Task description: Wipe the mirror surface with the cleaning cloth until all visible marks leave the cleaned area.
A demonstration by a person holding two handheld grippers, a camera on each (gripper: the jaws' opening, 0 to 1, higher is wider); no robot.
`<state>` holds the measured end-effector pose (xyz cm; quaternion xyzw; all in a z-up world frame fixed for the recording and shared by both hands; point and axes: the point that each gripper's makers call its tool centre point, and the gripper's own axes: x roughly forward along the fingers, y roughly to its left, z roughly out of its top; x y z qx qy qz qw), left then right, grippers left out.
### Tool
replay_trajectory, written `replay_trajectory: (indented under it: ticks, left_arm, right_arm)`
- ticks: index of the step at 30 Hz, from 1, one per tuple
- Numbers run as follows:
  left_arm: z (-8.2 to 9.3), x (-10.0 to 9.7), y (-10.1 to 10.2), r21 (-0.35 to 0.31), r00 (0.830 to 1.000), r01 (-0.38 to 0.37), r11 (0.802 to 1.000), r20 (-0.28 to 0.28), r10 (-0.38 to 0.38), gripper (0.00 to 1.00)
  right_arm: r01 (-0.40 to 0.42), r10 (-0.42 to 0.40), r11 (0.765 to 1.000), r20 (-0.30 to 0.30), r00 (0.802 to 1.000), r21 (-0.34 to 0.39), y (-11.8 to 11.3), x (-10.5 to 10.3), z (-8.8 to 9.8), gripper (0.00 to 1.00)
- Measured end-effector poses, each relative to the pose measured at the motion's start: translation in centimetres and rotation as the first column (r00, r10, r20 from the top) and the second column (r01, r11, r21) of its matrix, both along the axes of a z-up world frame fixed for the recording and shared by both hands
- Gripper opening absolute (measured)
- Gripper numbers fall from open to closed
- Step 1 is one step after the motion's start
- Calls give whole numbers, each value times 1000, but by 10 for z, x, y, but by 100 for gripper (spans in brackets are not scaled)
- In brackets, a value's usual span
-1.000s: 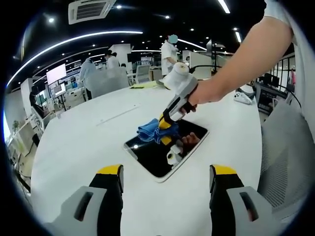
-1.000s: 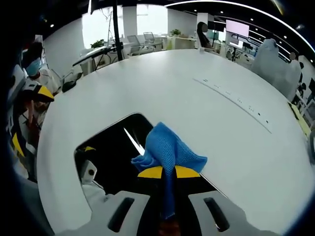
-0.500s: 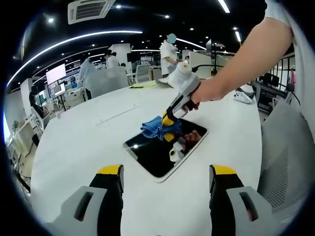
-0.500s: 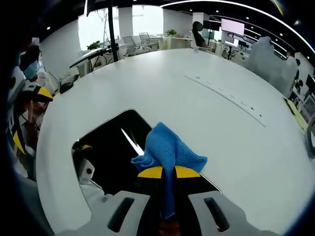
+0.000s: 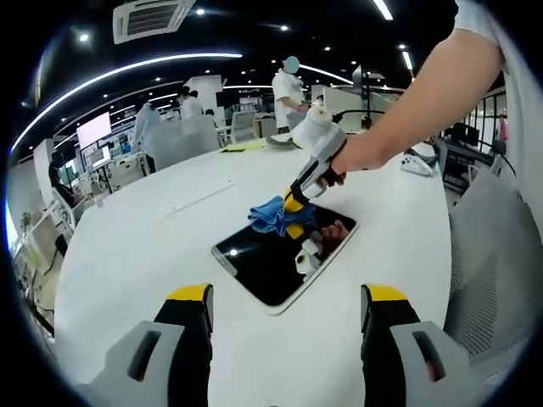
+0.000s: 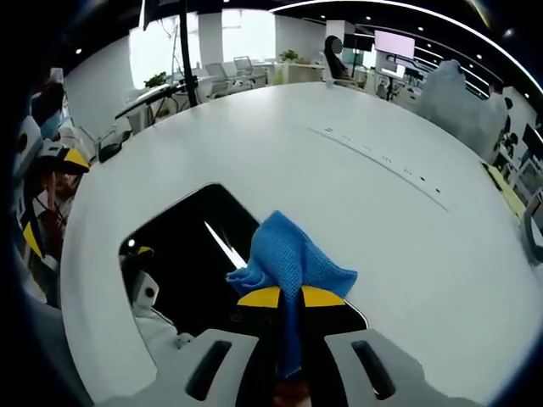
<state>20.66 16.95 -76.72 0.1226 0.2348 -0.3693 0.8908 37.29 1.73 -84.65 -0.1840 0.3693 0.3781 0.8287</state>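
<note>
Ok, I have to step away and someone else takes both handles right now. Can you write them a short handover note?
Right claw: shut on the blue cleaning cloth, held over the far end of the mirror.
Left claw: open, holding nothing, back from the mirror's near edge, above the white table.
Mirror: lies flat on the table, dark and reflective, showing the right claw's reflection.
Done: cloth is gripped and at the glass. Whether it touches cannot be told.
Left: the pictures are too coarse to show which marks remain, so check the surface closely and wipe any remaining marks, keeping mirror and cloth in view.
</note>
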Motion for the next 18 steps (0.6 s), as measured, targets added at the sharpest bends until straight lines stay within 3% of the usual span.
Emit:
replay_trajectory:
  ticks: [18]
  left_arm:
    - [0,0,-1,0,1000,-3,1000,-3,3,70]
  right_arm:
    - [29,-29,1000,1,1000,-3,-18,3,-1,2]
